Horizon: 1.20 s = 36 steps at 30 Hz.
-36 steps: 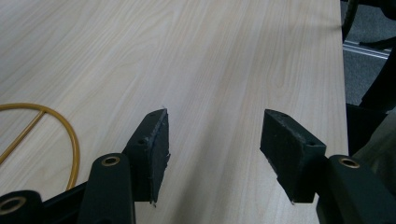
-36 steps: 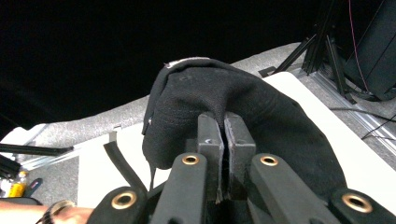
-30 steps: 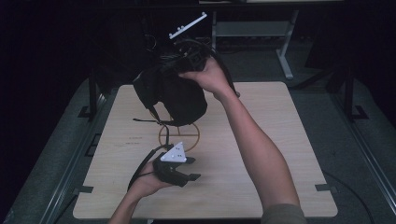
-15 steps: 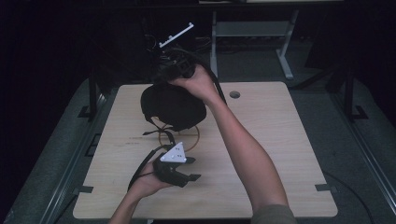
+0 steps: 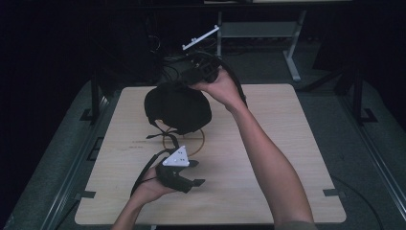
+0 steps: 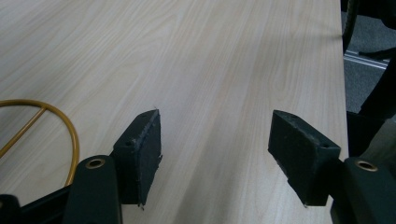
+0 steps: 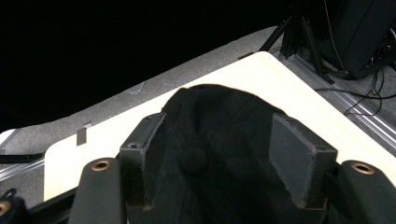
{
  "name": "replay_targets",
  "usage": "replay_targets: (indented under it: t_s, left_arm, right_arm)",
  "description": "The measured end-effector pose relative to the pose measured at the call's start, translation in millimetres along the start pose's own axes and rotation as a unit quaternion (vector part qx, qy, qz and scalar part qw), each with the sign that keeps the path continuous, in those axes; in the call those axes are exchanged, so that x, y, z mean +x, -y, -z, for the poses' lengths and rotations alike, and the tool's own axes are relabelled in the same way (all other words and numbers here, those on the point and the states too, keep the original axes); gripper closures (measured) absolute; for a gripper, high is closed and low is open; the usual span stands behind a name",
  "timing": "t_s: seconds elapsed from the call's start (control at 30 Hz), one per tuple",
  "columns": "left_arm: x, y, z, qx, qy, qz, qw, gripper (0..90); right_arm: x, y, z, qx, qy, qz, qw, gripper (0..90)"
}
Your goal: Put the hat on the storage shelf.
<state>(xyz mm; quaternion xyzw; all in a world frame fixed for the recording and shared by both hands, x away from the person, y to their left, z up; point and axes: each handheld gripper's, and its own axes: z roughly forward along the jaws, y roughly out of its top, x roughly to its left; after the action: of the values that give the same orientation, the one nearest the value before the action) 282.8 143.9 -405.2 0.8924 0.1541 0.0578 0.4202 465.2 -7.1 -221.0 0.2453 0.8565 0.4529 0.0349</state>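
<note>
On the table point(image 5: 268, 158), the black cap point(image 5: 178, 109) now rests, right gripper point(image 5: 203, 72) fingers just opened, left gripper point(image 5: 184, 175) fingers apart.

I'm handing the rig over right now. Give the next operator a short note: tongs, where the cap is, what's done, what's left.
Left tongs: open, nothing between them, low over the table's near side.
Right tongs: jaws have just been opening; they stand apart over the black cap, not pressing it.
Cap: sits crown up on the table, overlapping the yellow ring.
Done: cap set down and released.
Left: lift the right tongs clear.
</note>
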Motion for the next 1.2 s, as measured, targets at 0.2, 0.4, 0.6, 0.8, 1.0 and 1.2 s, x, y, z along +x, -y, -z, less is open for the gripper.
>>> replay_targets:
  t_s: [0.2,0.4,0.6,0.8,1.0,1.2]
  left_arm:
    - [-0.3,0.3,-1.6,0.000,-0.005,0.002,1.0000,30.6]
    - [0.0,0.8,-0.2,-0.008,-0.003,0.013,0.9999,29.9]
    - [1.2,2.5,0.9,-0.011,-0.007,0.019,0.9997,29.3]
    - [2.5,3.7,2.6,-0.015,-0.007,0.029,0.9994,28.8]
    - [4.1,5.3,2.9,-0.011,-0.010,0.030,0.9994,28.4]
    - [5.2,5.3,3.5,-0.014,-0.011,0.025,0.9995,28.4]
  right_arm:
    - [-1.3,10.4,12.6,-0.002,-0.004,-0.005,1.0000,34.1]
    - [-3.4,21.4,25.5,0.000,-0.003,-0.009,1.0000,32.7]
    - [-4.7,33.0,39.9,-0.008,0.001,-0.015,0.9999,30.7]
    - [-6.7,44.4,55.5,-0.016,0.003,-0.021,0.9996,29.2]
    - [-9.4,55.6,66.3,-0.015,0.004,-0.019,0.9997,28.5]
    - [-11.2,67.0,76.2,-0.013,0.008,-0.024,0.9996,27.4]
